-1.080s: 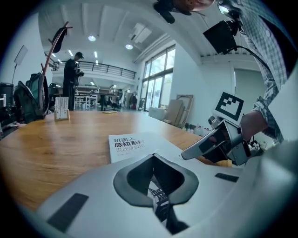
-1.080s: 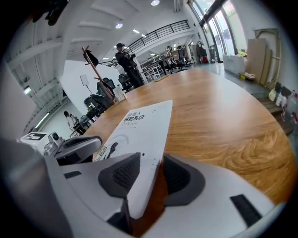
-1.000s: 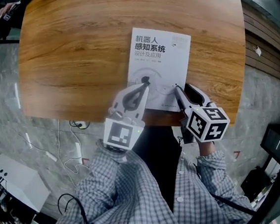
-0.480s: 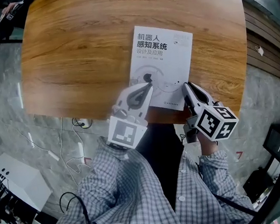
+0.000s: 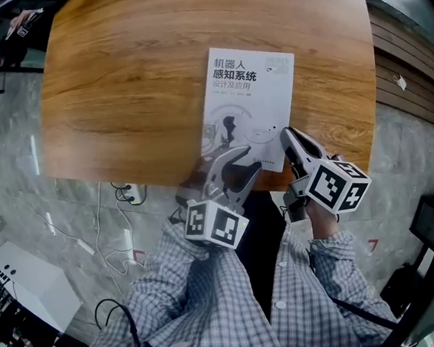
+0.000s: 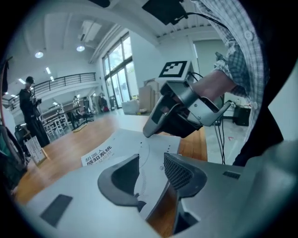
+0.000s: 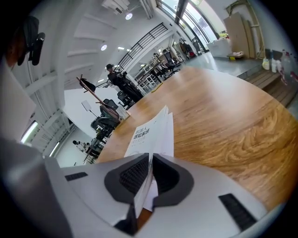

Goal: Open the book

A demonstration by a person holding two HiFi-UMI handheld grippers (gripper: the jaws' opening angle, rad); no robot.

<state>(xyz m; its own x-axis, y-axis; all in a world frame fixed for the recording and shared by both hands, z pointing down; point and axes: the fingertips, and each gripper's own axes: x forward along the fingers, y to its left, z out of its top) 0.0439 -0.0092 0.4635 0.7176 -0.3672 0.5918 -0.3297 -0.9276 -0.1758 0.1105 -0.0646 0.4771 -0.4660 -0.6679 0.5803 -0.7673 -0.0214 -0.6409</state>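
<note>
Site: a wooden table with a grey stone floor around it, seen from the head view.
Book, position: the book lies flat on the table's near right part. Its white cover faces up and its near edge runs just beside the table's near edge.
Book, condition: mostly closed. In the right gripper view the book shows its upper sheets parted slightly from those below along the right edge.
Right gripper, location: the right gripper is at the book's near right corner, pointing away from the person and downward.
Right gripper, claw: the jaws have just been closing and now pinch a thin layer of the book's corner between the ribbed pads. Whether that layer is the cover alone or several leaves cannot be told.
Left gripper, location: the left gripper hovers over the book's near edge, left of the right gripper.
Left gripper, claw: the jaws have just been opening and stand spread. The book's cover shows in the gap beyond them, but neither pad presses on it.
Grippers, relation: near each other but apart. The left gripper view shows the right gripper with its tip down on the book.
Operator: checked sleeves reach both grippers from below the table's edge.
Background: a person stands well away in the hall.
</note>
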